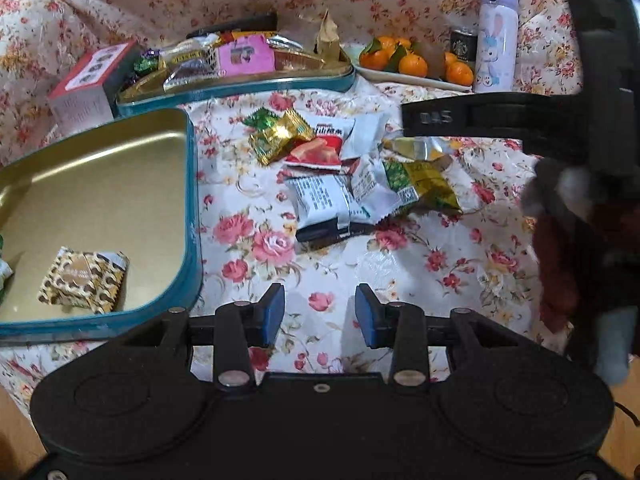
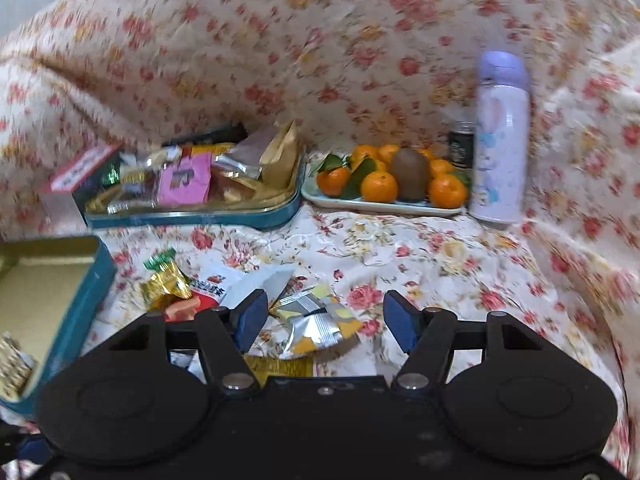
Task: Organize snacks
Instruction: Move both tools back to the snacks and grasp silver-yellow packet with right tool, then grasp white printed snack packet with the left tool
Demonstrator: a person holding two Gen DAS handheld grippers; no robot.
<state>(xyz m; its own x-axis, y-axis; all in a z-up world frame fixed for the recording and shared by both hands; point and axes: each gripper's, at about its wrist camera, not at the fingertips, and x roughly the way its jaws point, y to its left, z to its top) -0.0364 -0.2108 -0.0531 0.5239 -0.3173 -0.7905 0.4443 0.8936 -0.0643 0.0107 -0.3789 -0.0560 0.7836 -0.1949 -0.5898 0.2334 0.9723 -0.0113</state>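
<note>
Pick step – right gripper (image 2: 322, 318) jaws apart over a silver-yellow packet (image 2: 316, 320) in the loose snack pile (image 1: 348, 172) on the floral cloth, left gripper (image 1: 320, 312) apart and empty beside the near tin (image 1: 192, 208); next: lower, close, carry to tin.

My left wrist view is fairly sharp and evenly lit by soft indoor light, colours warm. The gold inside of the near tin (image 1: 100, 184) throws a pale sheen along its curved wall. Shadows under the loose snack packets (image 1: 344, 176) are faint and short. My right wrist view is smeared with motion blur: the floral cloth (image 2: 280, 60) streaks, worst toward the edges, and the purple bottle (image 2: 500, 136) looks soft. Both fisheye views bend strongly at the rims, with dark corners.
</note>
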